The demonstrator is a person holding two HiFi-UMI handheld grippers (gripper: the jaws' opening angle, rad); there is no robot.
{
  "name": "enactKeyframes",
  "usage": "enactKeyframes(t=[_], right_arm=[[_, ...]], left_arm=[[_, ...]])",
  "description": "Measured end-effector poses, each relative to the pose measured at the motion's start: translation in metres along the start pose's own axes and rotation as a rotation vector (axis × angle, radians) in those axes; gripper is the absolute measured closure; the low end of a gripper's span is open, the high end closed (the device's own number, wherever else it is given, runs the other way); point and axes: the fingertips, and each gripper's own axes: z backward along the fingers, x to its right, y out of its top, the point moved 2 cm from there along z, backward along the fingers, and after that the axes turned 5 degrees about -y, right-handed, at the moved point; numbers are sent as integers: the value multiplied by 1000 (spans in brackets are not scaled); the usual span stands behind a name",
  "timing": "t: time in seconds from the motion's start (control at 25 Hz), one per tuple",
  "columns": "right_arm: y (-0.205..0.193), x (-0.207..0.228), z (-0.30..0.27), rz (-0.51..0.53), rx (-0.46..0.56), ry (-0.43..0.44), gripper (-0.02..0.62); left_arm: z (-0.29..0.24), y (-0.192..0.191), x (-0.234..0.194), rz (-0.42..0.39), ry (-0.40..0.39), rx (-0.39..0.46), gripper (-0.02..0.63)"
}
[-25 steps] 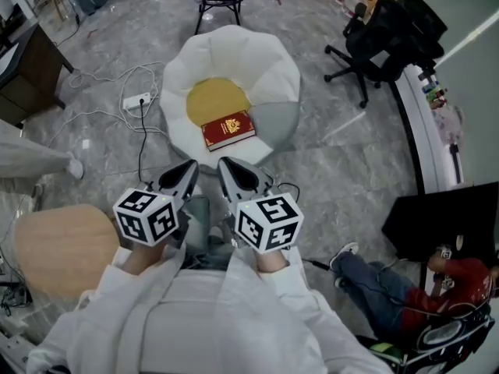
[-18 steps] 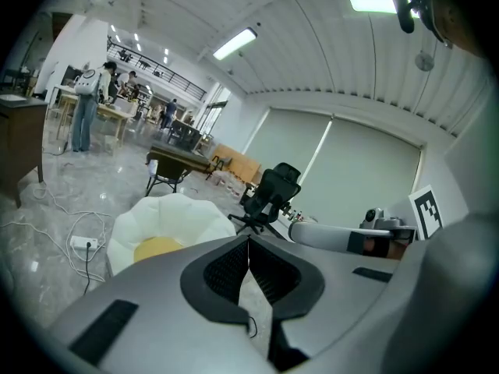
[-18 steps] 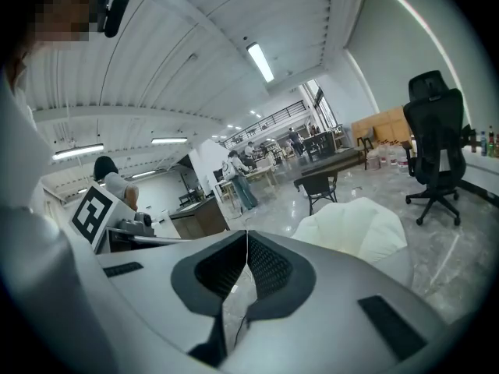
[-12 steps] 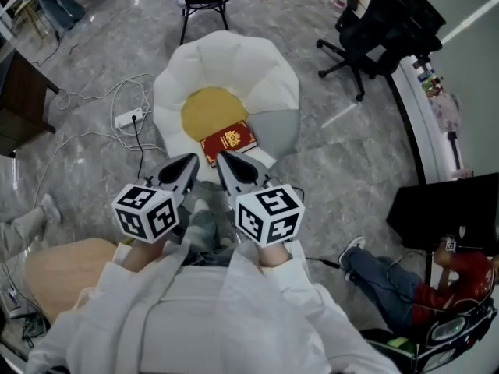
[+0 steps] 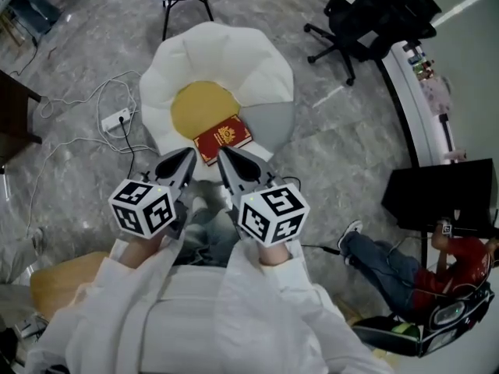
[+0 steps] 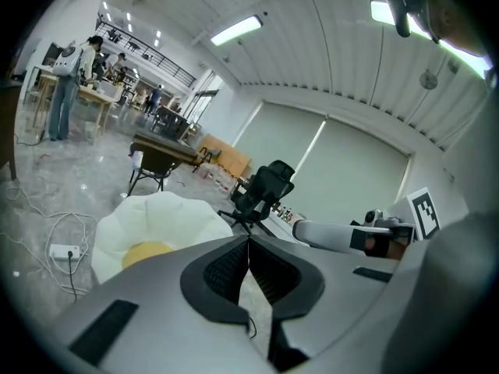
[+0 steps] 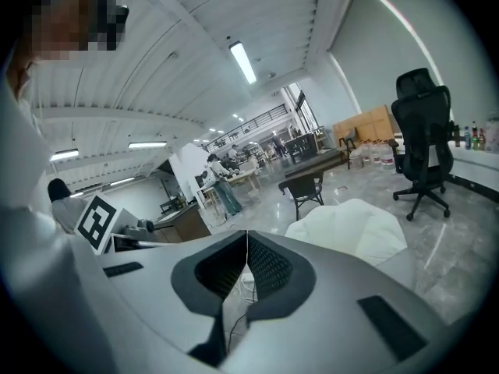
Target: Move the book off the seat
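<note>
Both hand-held grippers, left (image 5: 188, 154) and right (image 5: 221, 153), are closed and empty, side by side at the seat's (image 5: 234, 57) near edge, closer to it than a second ago. The red book (image 5: 223, 138) still lies on the seat's front, just beyond their tips.

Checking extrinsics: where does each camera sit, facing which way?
Head view: on the head, steeply down at seat, book; left gripper, right gripper, sleeves show.
Left gripper view: on that gripper, along its shut fingers toward seat, office chair; right gripper at right.
Right gripper view: on that gripper, along shut fingers toward seat; left gripper at left.
Shared by all: seat.
</note>
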Motion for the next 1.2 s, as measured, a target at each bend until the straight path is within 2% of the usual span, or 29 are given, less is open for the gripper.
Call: enactKeyframes(t=[0.12, 0.24, 0.4, 0.68, 0.92, 1.04, 1.2], right_arm=[[0, 9, -6, -6, 4, -51, 583], [4, 14, -13, -9, 10, -62, 583], [8, 19, -21, -8, -4, -46, 583], [7, 34, -29, -16, -32, -32, 583], [-5, 57, -36, -50, -69, -31, 583], [-9, 69, -41, -73, -76, -26, 583], [-21, 83, -53, -85, -91, -20, 583]], left_arm=[[-5, 1, -5, 2, -8, -12, 600], [-10, 7, -8, -7, -16, -14, 600], [-17, 14, -10, 5, -25, -1, 600], [-35, 8, -8, 18, -28, -36, 600], [-51, -4, -19, 67, -6, -54, 600], [-63, -8, -24, 92, -20, -42, 600], [-87, -16, -34, 90, -25, -51, 600]])
